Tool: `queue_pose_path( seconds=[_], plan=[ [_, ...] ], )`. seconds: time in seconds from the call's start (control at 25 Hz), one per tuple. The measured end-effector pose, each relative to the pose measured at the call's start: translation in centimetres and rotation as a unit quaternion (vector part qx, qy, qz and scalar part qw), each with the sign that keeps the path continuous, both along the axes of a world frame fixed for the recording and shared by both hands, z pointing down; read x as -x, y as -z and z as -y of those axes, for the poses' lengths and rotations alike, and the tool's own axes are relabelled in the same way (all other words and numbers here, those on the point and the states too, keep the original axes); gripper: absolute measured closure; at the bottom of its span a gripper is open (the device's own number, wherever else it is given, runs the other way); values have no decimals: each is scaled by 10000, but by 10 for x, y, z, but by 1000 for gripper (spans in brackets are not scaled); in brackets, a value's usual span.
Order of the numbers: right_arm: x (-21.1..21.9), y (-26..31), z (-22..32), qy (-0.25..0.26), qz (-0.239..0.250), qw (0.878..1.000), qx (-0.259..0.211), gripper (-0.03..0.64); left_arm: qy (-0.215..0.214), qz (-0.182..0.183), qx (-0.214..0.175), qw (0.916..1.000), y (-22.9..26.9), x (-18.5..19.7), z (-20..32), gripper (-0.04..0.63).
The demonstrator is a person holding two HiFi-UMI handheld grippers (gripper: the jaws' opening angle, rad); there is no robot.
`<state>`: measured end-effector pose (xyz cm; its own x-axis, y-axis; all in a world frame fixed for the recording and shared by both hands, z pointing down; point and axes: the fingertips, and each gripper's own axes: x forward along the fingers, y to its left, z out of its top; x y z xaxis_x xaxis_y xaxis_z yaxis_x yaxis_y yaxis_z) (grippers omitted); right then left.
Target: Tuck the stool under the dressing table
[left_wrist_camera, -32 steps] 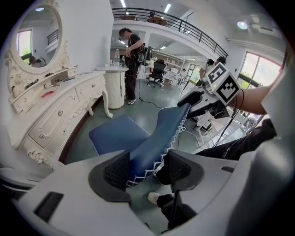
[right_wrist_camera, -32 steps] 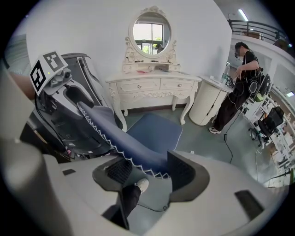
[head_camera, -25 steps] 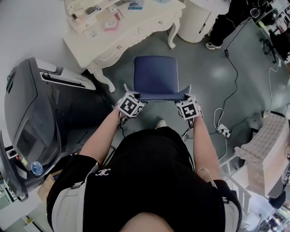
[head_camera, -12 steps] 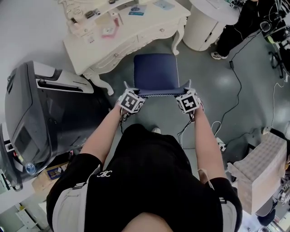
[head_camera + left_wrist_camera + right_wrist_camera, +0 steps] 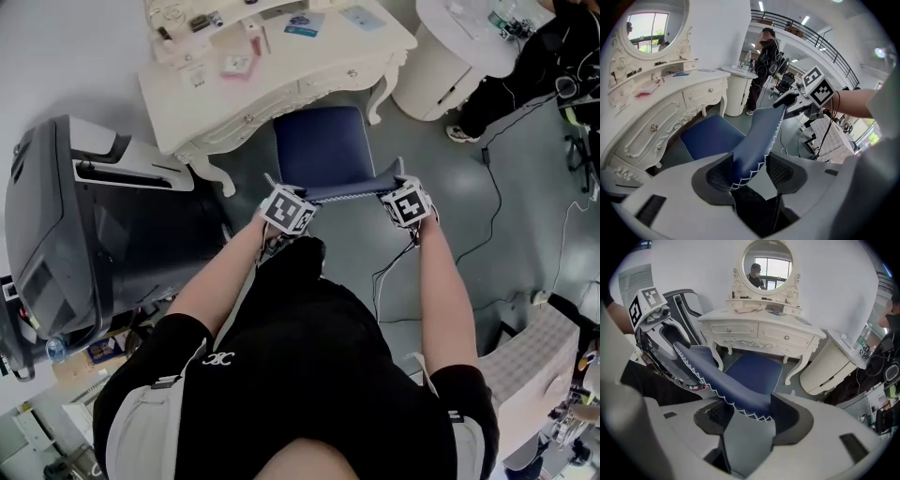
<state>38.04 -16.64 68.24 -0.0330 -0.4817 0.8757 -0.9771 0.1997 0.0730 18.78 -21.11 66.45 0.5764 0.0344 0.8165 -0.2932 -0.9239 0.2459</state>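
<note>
Two grippers pinch the stool's (image 5: 319, 150) stitched back edge: left gripper (image 5: 275, 189) at one end, right gripper (image 5: 398, 183) at the other. Ahead of my jaws, the seat meets the dressing table (image 5: 309, 66). Uneven pushing, I judge, could swing it into a carved leg (image 5: 794, 369).

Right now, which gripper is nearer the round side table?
Right. The right gripper clamps the stool at the backrest end toward the round side table; the left gripper clamps the opposite end, farther off.

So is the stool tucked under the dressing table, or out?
Mostly out: the stool shows its blue seat almost whole before the dressing table, only the far edge reaching it.
</note>
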Motion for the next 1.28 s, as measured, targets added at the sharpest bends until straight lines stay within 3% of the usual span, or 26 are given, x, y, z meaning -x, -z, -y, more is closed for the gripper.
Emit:
queue_pose_path(
  seconds=[0.16, 0.44, 0.6, 0.76, 1.08, 1.28],
  plan=[
    [-20, 1, 23, 276, -42, 9996, 81, 374, 38, 41, 268, 9996, -1, -19, 12, 374],
    [-52, 0, 75, 354, -177, 9991, 177, 374, 213, 6, 187, 9996, -2, -48, 59, 376],
    [-59, -1, 102, 451, -166, 9986, 222, 374, 193, 30, 338, 9992, -2, -57, 84, 376],
    [-68, -1, 129, 493, -153, 9985, 195, 374, 346, 11, 181, 9992, 0, -65, 111, 376],
    [-79, -1, 166, 742, -198, 9969, 194, 374, 437, 23, 219, 9988, -1, -77, 140, 376],
    [-82, -5, 179, 790, -154, 9966, 168, 374, 753, -112, -111, 9970, -1, -83, 151, 374]
  ],
)
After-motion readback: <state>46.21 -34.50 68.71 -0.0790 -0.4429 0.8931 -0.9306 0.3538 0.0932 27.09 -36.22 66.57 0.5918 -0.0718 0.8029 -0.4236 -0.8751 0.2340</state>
